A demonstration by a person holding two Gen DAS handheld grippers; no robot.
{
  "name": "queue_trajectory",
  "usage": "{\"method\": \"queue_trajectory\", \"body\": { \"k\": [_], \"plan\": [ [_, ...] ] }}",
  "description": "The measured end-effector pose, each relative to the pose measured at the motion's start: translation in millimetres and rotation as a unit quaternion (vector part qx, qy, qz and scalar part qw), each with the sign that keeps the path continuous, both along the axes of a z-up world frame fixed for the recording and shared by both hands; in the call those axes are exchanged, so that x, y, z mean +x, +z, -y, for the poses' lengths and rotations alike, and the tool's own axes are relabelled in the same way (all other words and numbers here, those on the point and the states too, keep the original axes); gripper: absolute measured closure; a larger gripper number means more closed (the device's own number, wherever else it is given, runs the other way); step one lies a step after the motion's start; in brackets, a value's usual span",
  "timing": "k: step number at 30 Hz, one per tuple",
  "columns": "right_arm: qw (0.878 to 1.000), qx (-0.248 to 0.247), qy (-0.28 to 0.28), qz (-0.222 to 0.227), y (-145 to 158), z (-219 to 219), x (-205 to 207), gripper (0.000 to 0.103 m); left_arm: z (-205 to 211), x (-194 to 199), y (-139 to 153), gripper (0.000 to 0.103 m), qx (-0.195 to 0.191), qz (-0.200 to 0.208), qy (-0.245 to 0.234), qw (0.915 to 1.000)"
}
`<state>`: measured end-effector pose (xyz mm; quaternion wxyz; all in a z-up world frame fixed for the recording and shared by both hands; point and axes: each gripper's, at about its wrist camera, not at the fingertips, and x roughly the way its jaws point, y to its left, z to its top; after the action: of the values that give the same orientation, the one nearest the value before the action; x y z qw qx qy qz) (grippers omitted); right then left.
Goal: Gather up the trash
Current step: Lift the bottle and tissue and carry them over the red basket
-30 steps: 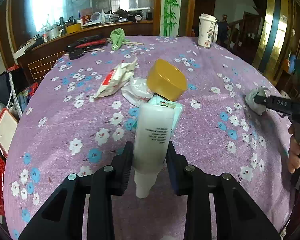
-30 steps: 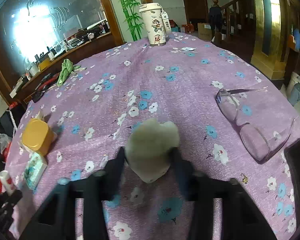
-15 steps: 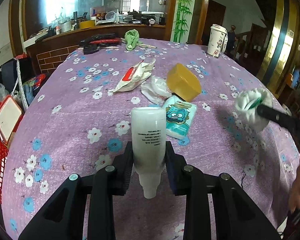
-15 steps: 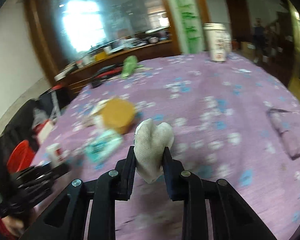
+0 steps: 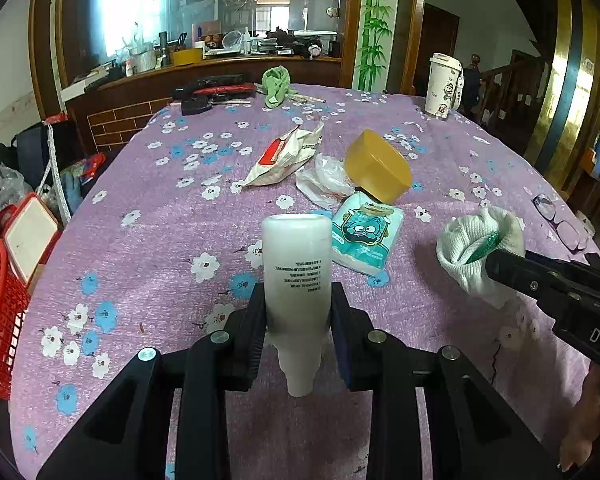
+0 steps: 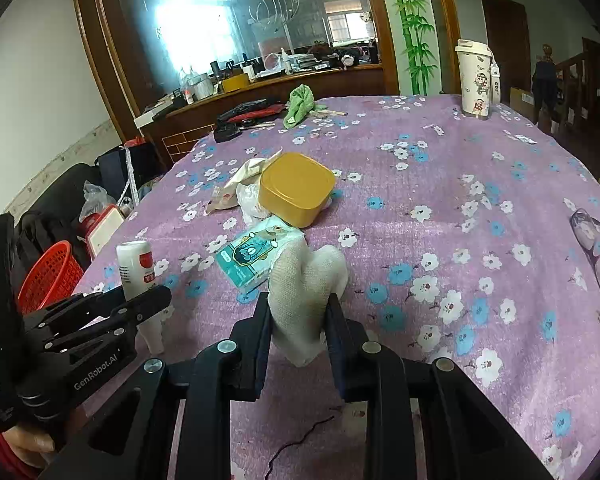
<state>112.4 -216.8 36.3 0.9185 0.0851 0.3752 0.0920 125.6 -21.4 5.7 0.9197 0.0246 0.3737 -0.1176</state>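
My left gripper (image 5: 298, 312) is shut on a white plastic bottle (image 5: 296, 256), held neck toward me above the purple flowered tablecloth (image 5: 160, 240). A crumpled white cloth wad (image 6: 304, 280) sits pinched in my shut right gripper (image 6: 298, 312); it hangs above the cloth just right of the left gripper, and the left wrist view shows the wad (image 5: 472, 240) with something green inside. On the table beyond lie a tissue pack (image 5: 364, 236), a yellow box (image 5: 378, 168), crumpled plastic (image 5: 324, 180) and a torn wrapper (image 5: 284, 156).
A red basket (image 6: 50, 276) stands off the table's left edge beside a red-rimmed box (image 5: 28, 236). Glasses (image 6: 596, 248) lie at the right edge. A tall paper cup (image 5: 444, 84), a green rag (image 5: 276, 84) and black tools (image 5: 212, 92) sit at the far side.
The right gripper has tightened on the wad, lifted it off the table by the glasses and carried it left, close to the left gripper. The left gripper keeps its bottle, little moved.
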Motion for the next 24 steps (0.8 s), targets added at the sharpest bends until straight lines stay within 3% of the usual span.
{"method": "queue_trajectory", "body": {
  "k": [24],
  "plan": [
    [1.0, -0.008, 0.013, 0.007, 10, -14, -13, 0.076, -3, -19, 6, 0.074, 0.024, 0.026, 0.016, 0.9993]
  ]
}}
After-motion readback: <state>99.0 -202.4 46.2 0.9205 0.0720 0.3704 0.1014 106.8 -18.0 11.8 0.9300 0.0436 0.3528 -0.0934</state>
